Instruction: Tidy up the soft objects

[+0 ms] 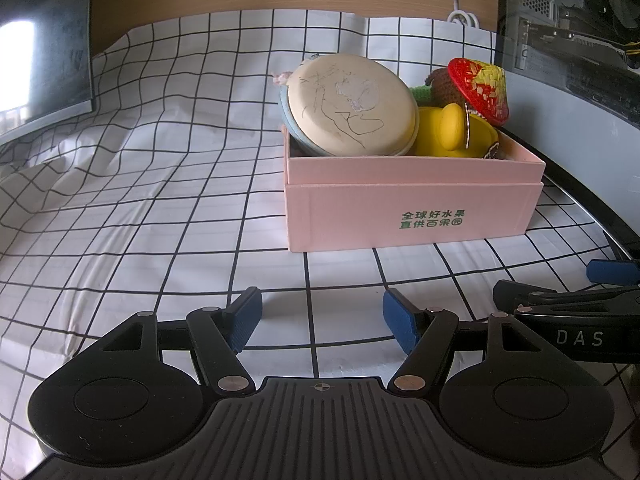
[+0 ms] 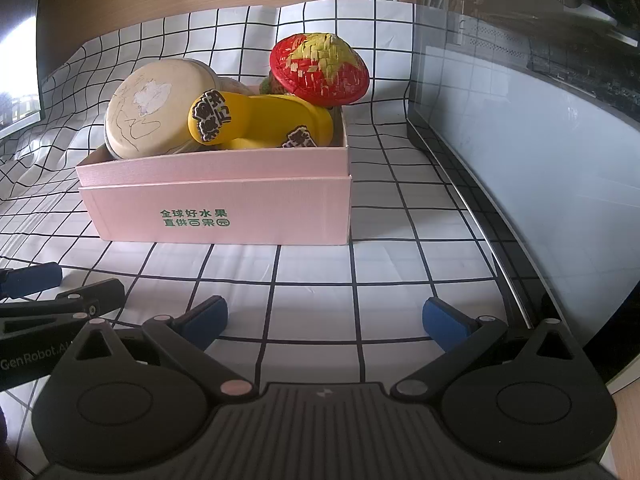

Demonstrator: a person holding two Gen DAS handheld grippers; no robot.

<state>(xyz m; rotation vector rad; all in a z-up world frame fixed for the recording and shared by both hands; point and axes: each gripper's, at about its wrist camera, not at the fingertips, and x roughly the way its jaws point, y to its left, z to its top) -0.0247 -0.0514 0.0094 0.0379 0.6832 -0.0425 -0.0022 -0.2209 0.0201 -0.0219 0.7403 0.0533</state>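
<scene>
A pink box [image 1: 412, 204] [image 2: 224, 208] with green print stands on the checked cloth. It holds a round cream cushion [image 1: 352, 104] [image 2: 156, 108] leaning on edge, a yellow soft toy [image 1: 452, 128] [image 2: 260, 122] with black patches, a red and yellow woven hat [image 1: 480, 90] [image 2: 320, 68] and a brown crochet piece [image 1: 438, 80]. My left gripper [image 1: 322, 320] is open and empty, low over the cloth in front of the box. My right gripper [image 2: 324, 318] is open and empty, also in front of the box, to the right of the left one.
The black-and-white checked cloth [image 1: 160, 200] [image 2: 380, 248] covers the table, wrinkled at the left. A dark monitor [image 1: 44, 40] stands at the far left. A glass-sided computer case [image 2: 540, 140] [image 1: 580, 60] bounds the right side. A white cable [image 1: 460, 12] lies at the back.
</scene>
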